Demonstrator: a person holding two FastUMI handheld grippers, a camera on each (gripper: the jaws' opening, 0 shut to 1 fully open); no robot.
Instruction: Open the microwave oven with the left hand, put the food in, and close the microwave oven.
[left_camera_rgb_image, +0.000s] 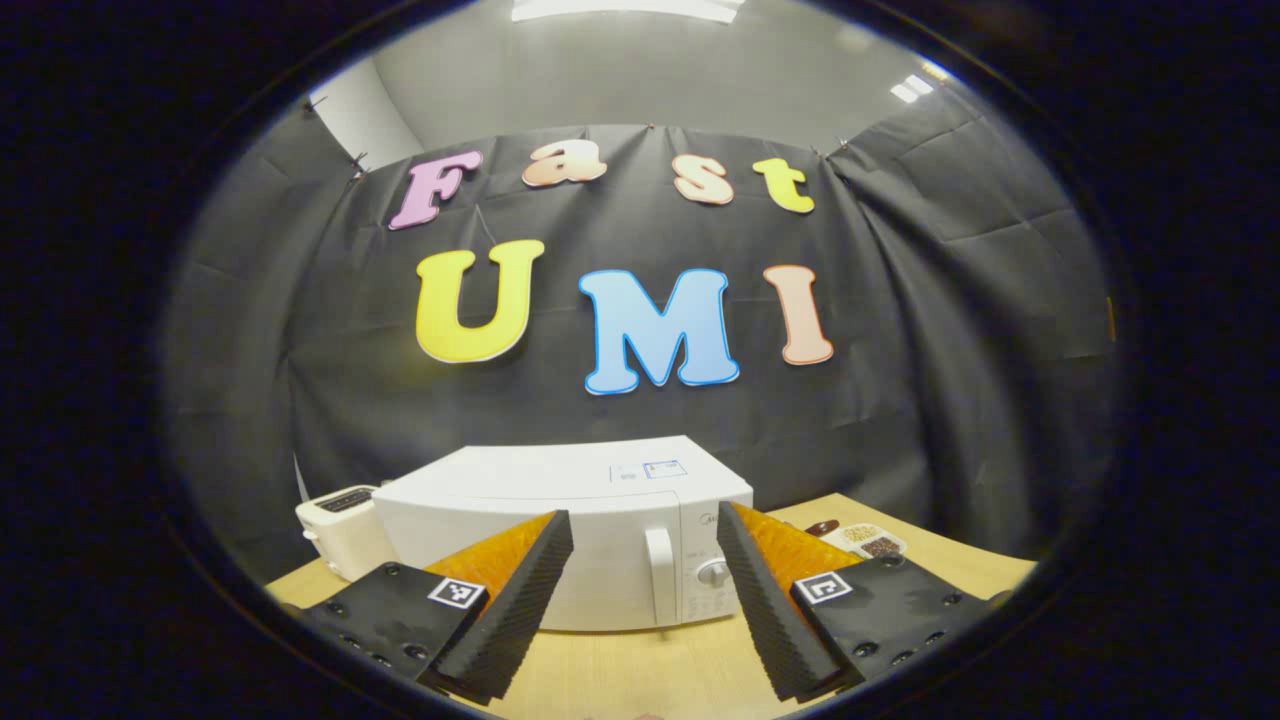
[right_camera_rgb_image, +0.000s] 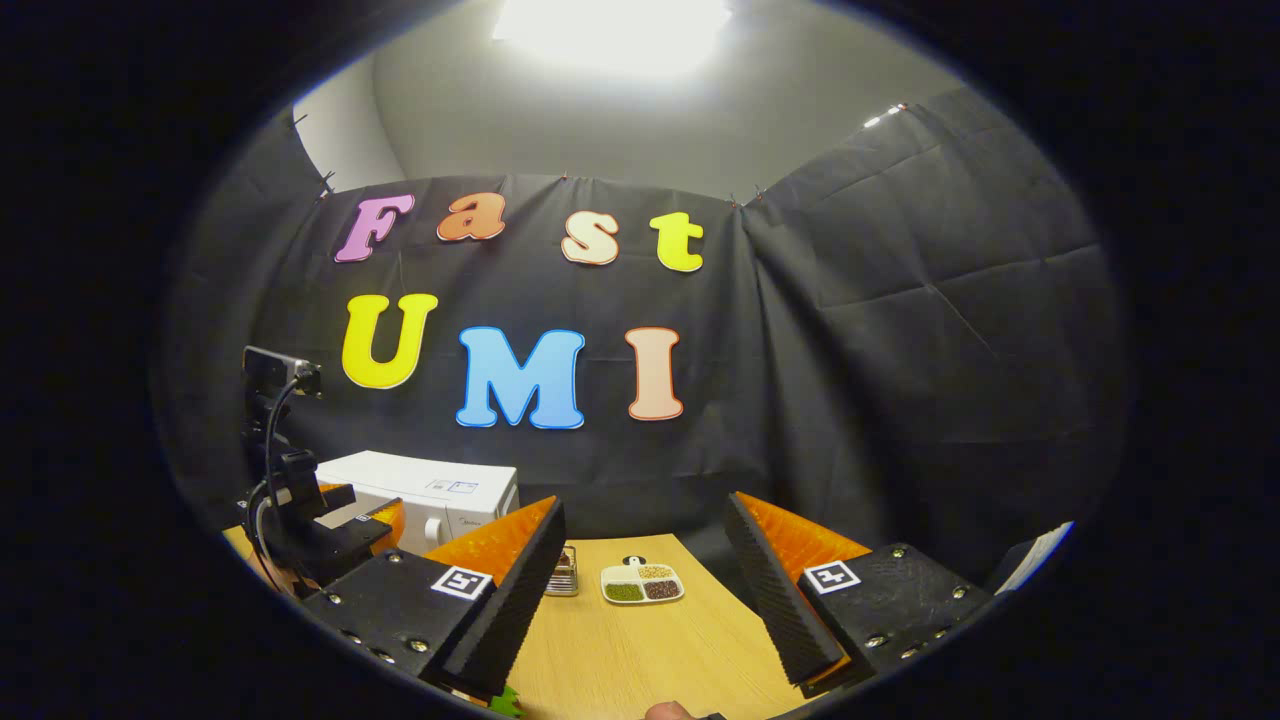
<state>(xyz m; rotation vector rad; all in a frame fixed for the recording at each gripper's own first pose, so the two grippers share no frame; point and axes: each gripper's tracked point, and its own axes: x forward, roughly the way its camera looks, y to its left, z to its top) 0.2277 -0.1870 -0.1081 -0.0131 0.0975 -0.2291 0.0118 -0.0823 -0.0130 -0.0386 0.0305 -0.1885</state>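
Observation:
A white microwave oven (left_camera_rgb_image: 560, 530) stands on the wooden table (left_camera_rgb_image: 640, 665) with its door shut; the vertical handle (left_camera_rgb_image: 660, 575) and a knob (left_camera_rgb_image: 712, 572) face me. My left gripper (left_camera_rgb_image: 645, 590) hangs open a short way in front of the door, nothing between its fingers. In the right gripper view the microwave oven (right_camera_rgb_image: 440, 500) sits at the left, partly behind the left gripper (right_camera_rgb_image: 330, 530). A white divided plate of food (right_camera_rgb_image: 642, 582) lies on the table ahead of my open right gripper (right_camera_rgb_image: 650, 590), which holds nothing.
A white toaster (left_camera_rgb_image: 340, 528) stands left of the microwave. The food plate (left_camera_rgb_image: 868, 541) lies to the microwave's right in the left gripper view. A small wire rack (right_camera_rgb_image: 563, 572) sits left of the plate. Black cloth walls close in behind and at the right.

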